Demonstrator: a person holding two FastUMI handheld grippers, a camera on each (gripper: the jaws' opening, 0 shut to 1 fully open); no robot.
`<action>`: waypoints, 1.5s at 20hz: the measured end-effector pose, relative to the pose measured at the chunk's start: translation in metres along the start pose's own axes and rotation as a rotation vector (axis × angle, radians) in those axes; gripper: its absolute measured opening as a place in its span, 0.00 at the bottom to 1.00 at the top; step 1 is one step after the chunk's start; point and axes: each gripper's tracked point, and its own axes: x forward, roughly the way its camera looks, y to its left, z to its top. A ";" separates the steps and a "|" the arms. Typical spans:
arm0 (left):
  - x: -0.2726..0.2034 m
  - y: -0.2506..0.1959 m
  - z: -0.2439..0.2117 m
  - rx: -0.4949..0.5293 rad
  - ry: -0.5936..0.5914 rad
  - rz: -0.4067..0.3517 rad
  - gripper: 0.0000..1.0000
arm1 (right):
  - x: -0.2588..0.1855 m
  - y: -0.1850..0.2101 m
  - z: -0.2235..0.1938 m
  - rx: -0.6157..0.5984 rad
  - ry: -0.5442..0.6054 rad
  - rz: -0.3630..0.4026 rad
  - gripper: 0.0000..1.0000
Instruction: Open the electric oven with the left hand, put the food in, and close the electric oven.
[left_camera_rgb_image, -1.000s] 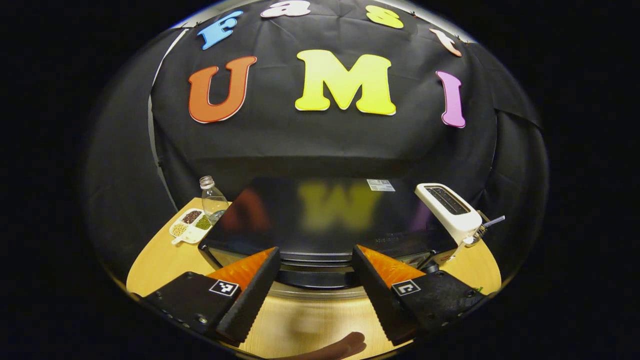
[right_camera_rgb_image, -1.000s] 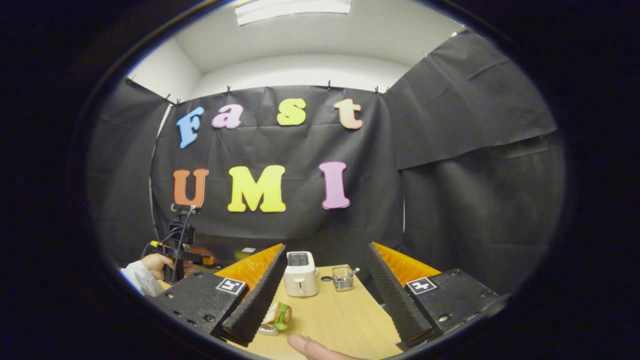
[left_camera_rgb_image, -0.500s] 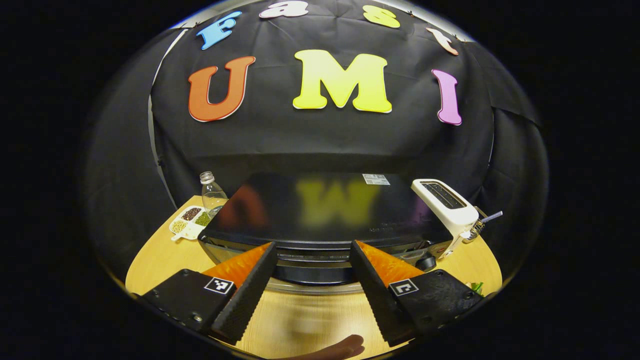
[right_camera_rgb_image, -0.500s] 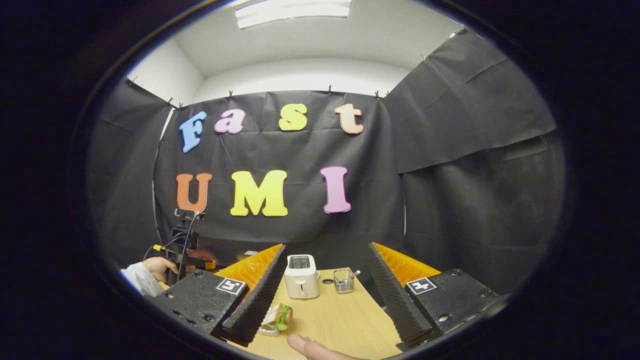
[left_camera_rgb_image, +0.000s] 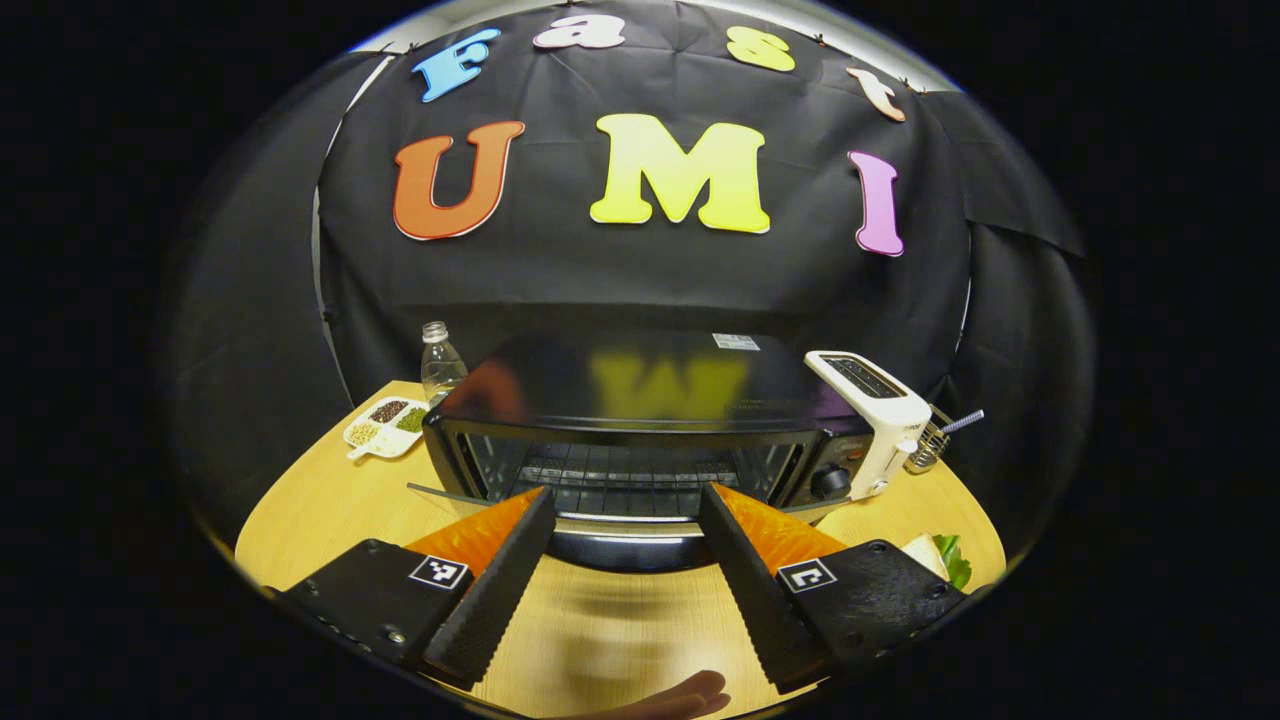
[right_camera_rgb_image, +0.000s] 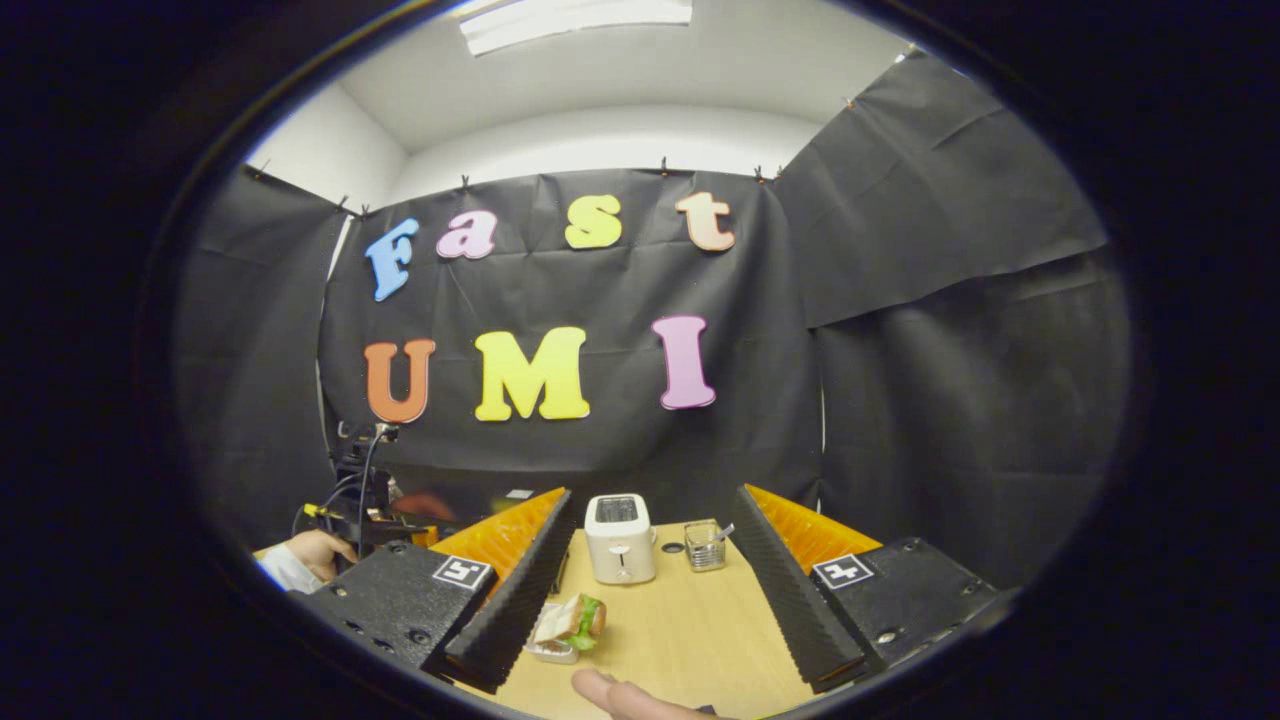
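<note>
The black electric oven (left_camera_rgb_image: 640, 385) stands on the wooden table (left_camera_rgb_image: 320, 500) with its door (left_camera_rgb_image: 440, 493) swung down and the wire rack (left_camera_rgb_image: 630, 472) showing inside. My left gripper (left_camera_rgb_image: 625, 495) is open, a finger on each side of the dark door handle (left_camera_rgb_image: 625, 548) and neither pressing on it. The food, a sandwich (right_camera_rgb_image: 575, 622) with green leaves on a small dish, lies on the table just beside the left finger of my open right gripper (right_camera_rgb_image: 653, 493). In the left gripper view the sandwich (left_camera_rgb_image: 942, 558) peeks out at the far right.
A white toaster (left_camera_rgb_image: 868, 405) stands right of the oven, with a wire holder (left_camera_rgb_image: 932, 448) behind it. A clear bottle (left_camera_rgb_image: 438, 360) and a divided dish of beans (left_camera_rgb_image: 385, 428) sit to the oven's left. A hand (right_camera_rgb_image: 318, 550) holds the other gripper at the left.
The oven door has come down from nearly shut to open, baring the rack, as my left gripper drew back and lower. The right gripper shifted slightly; the sandwich shows more fully.
</note>
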 end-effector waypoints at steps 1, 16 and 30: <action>-0.006 0.000 -0.006 -0.006 0.002 -0.001 0.97 | -0.002 0.002 0.001 -0.002 -0.001 0.000 1.00; -0.043 -0.005 -0.101 0.020 -0.019 0.002 0.96 | -0.029 0.030 -0.004 -0.054 -0.011 0.020 1.00; -0.037 -0.003 -0.172 -0.025 0.086 0.003 0.93 | -0.010 0.012 -0.026 -0.057 0.056 -0.017 1.00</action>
